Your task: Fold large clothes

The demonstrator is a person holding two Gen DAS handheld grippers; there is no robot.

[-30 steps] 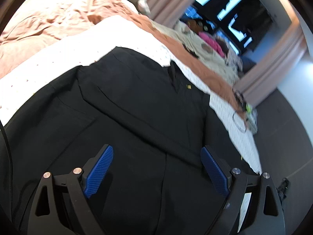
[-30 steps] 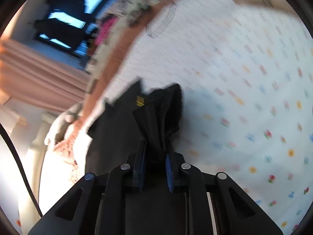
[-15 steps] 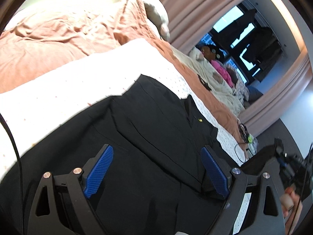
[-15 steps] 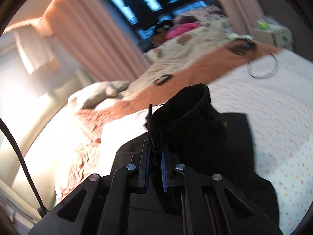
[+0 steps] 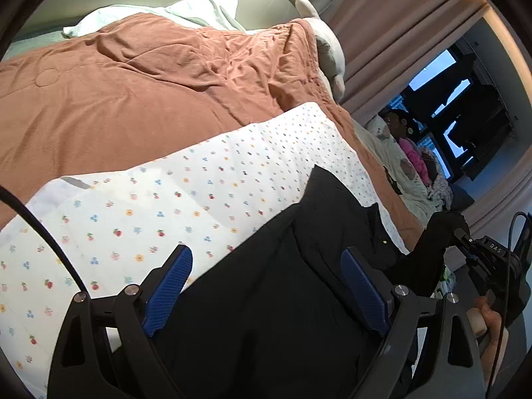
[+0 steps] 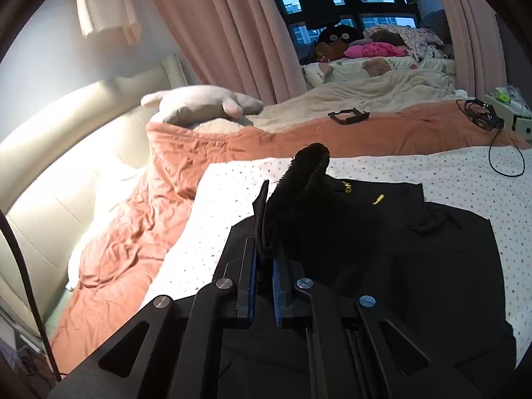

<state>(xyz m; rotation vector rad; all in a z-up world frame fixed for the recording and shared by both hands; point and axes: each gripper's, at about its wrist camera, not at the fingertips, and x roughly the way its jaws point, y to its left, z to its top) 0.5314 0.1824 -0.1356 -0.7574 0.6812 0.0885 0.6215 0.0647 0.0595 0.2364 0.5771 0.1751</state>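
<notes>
Item: black garment (image 6: 415, 259), large, spread over the flowered sheet (image 5: 166, 206) on the near part of the bed; rust blanket (image 5: 133, 93) beyond it, headboard and pillow at the far end.

Right gripper (image 6: 264, 286): I have its jaws pinched together on a bunched edge of the garment, ribbed like a cuff or hem; the cloth stands up from the pads and droops over toward the far side. In the left wrist view the same gripper (image 5: 465, 236) shows at the right edge, cloth trailing from it.

Left gripper (image 5: 266, 289): jaws wide apart, nothing between them, poised above the garment's left edge where black meets sheet.

Step in hand, as I judge it: carrying one side across to make a fold.

Next move calls for: laying the lifted part flat on the body, edges matched, then letting go; the left gripper may need to pin or smooth.
</notes>
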